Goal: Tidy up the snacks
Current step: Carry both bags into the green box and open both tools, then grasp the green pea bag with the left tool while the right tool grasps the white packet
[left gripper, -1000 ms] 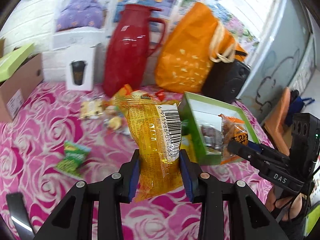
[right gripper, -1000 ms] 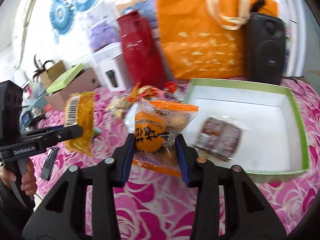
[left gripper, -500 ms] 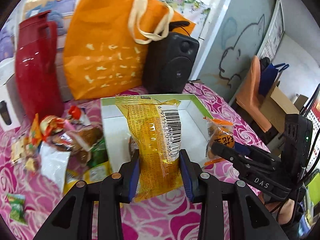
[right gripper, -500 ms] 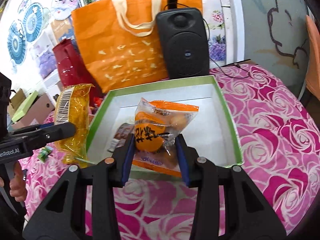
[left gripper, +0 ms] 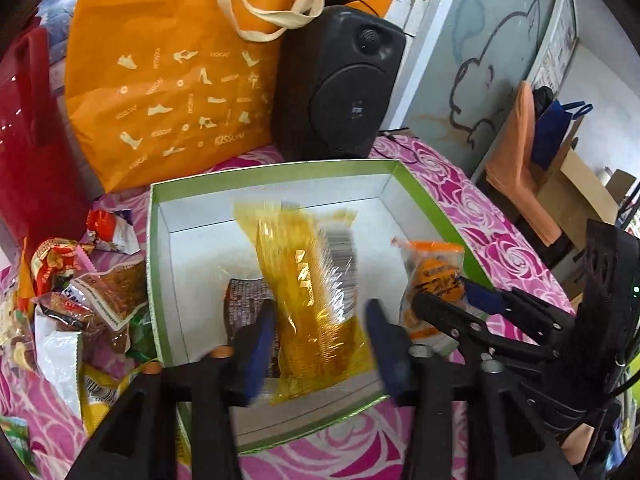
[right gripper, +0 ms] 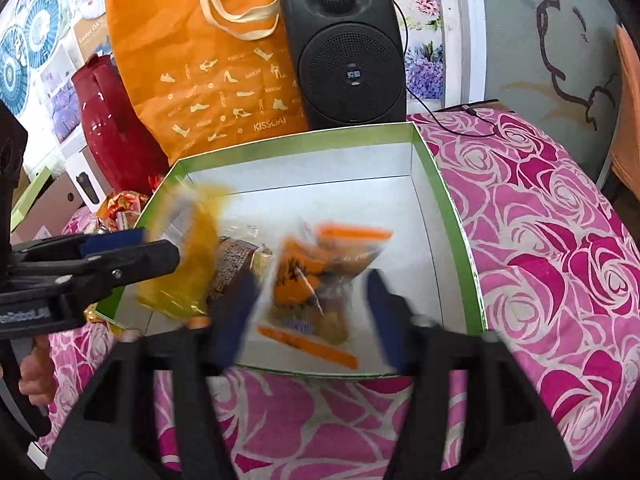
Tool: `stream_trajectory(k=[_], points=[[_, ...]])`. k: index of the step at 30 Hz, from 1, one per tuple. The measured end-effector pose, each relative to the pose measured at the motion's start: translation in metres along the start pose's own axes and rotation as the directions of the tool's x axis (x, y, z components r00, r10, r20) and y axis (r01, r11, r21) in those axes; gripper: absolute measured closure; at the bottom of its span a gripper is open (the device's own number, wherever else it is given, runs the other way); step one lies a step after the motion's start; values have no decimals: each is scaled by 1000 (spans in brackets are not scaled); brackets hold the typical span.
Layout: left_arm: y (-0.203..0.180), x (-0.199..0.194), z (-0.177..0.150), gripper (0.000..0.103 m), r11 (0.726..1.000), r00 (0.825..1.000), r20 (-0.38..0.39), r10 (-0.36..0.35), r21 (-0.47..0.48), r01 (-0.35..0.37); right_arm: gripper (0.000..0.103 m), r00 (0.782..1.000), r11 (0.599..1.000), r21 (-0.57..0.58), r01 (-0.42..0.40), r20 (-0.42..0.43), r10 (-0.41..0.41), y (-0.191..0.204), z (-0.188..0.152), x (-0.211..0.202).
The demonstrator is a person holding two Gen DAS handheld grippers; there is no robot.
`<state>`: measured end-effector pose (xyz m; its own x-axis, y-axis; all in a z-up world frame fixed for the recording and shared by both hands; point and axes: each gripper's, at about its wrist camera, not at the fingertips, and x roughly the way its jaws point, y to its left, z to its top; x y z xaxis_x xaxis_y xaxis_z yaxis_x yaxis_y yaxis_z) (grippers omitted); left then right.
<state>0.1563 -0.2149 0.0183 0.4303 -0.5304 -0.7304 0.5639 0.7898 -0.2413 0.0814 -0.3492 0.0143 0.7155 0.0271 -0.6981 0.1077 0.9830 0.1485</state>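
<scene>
- Left tool [left gripper: 318, 340] stands spread wide over the green box [left gripper: 154, 248], and the yellow packet [left gripper: 316, 304] is blurred between its fingers, over the box floor.
- Right tool [right gripper: 308, 312] is also spread apart; the orange packet [right gripper: 320, 280] sits blurred inside the box.
- Brown packet [left gripper: 244, 292] lies on the box floor.

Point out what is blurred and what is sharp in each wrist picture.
Left wrist view: the yellow packet and the left hand-held gripper are motion-smeared, while the speaker and orange bag are crisp. Right wrist view: the orange packet and the right hand-held gripper are smeared; the green box rim is sharp.
</scene>
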Motion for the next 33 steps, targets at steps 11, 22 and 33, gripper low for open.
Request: stream_trajectory(k=[11, 22, 33], points=[[13, -20, -7, 11, 993, 992, 60, 113, -40, -111, 0, 1000, 998, -53, -15, 9, 15, 14, -1, -9], [31, -64, -31, 11, 989, 992, 66, 103, -114, -95, 0, 996, 993, -99, -68, 50, 73, 44, -1, -38], [107, -136, -96, 11, 929, 959, 77, 273, -281, -242, 0, 970, 955, -179, -237, 13, 243, 107, -6, -45]])
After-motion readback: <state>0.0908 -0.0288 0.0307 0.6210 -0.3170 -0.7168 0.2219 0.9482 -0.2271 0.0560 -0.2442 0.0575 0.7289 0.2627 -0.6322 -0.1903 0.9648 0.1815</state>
